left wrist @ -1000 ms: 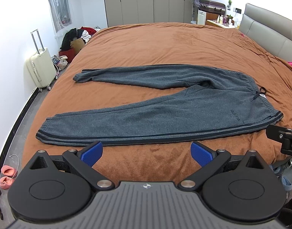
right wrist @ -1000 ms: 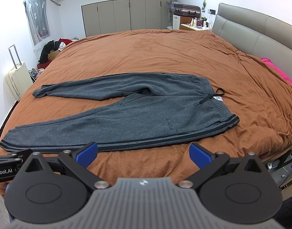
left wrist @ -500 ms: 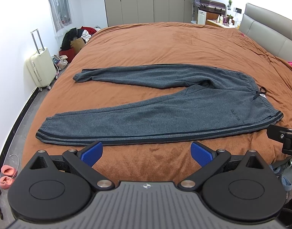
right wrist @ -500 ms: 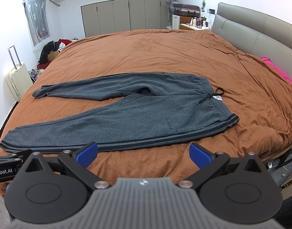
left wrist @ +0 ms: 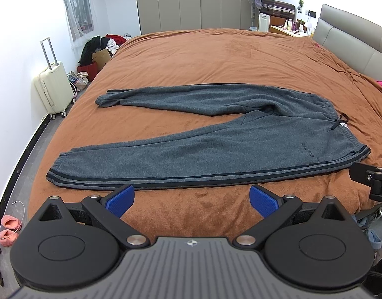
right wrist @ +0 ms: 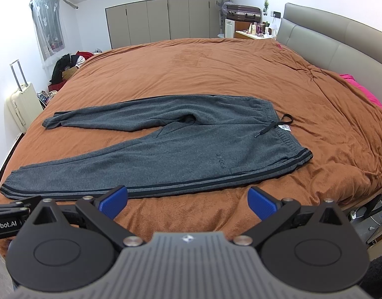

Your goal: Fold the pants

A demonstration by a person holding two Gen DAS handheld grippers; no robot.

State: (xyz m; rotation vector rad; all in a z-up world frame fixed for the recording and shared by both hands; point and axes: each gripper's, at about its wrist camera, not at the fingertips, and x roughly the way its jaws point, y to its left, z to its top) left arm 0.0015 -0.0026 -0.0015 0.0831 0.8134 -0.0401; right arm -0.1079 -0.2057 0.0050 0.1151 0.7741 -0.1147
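A rust-brown plush bed (left wrist: pixel 216 57) fills a white-walled room. Grey fleece pants (left wrist: pixel 216 144) lie flat on it, legs splayed. The left gripper (left wrist: pixel 192 199) and right gripper (right wrist: pixel 188 199) hover with fingers wide apart, empty.

Bedroom setting. A bed with a rust-brown bedspread (left wrist: pixel 216 57) fills the middle of both views; a grey padded headboard (right wrist: pixel 340 39) runs along its right side, with a pink cloth (right wrist: pixel 365 89) at the bedspread's edge beneath it. Far wall: a row of grey wardrobe doors (left wrist: pixel 191 10). To their right, a standing fan (left wrist: pixel 255 0) and a dark suitcase (left wrist: pixel 278 6) set on top of what may be a cabinet. Left wall: a curtained window (left wrist: pixel 76 12); below it a heap of clothes (left wrist: pixel 101 47) and a cream suitcase (left wrist: pixel 53 89) on the floor, handle raised. Pink slippers (left wrist: pixel 9 229) lie at lower left.
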